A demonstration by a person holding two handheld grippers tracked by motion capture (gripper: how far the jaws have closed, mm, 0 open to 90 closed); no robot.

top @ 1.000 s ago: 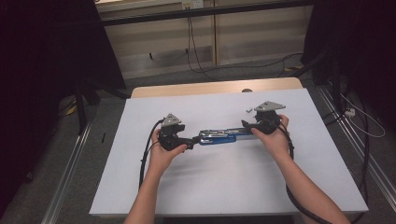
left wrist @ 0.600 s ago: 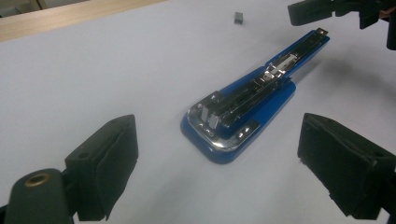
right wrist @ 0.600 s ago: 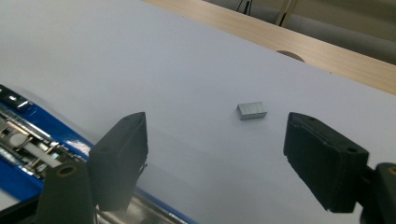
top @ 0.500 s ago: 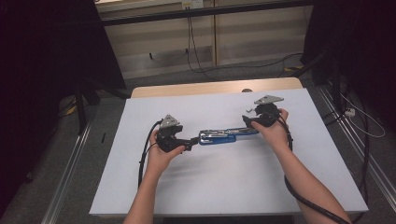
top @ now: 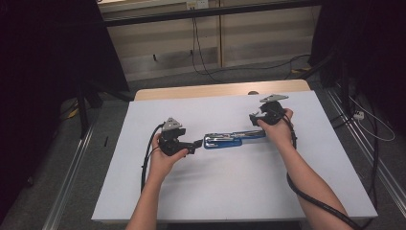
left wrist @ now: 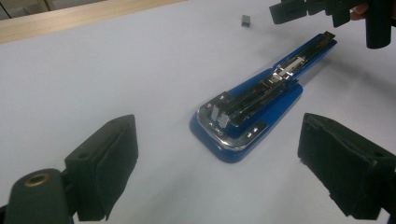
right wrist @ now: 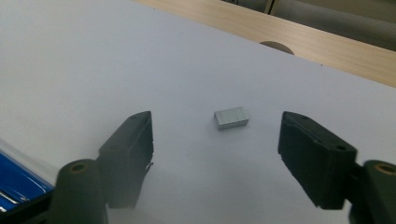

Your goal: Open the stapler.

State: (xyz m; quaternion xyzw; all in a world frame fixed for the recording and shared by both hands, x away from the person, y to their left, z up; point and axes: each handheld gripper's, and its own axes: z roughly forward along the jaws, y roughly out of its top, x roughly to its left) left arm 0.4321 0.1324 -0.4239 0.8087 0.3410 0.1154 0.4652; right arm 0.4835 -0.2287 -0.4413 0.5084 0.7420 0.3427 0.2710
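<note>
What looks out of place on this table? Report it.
The blue stapler lies swung fully open and flat on the white table, its metal staple channel exposed. A small grey block of staples sits loose beyond it, between the right gripper's open jaws.

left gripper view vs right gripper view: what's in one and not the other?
Left gripper view alone: the whole opened blue stapler with its metal staple channel exposed, plus the right gripper hovering over its far end. Right gripper view alone: the round hole in the wooden table edge, and the right gripper's own fingers wide apart. Shared: the small grey staple block, the white table cover, and a corner of the stapler.
</note>
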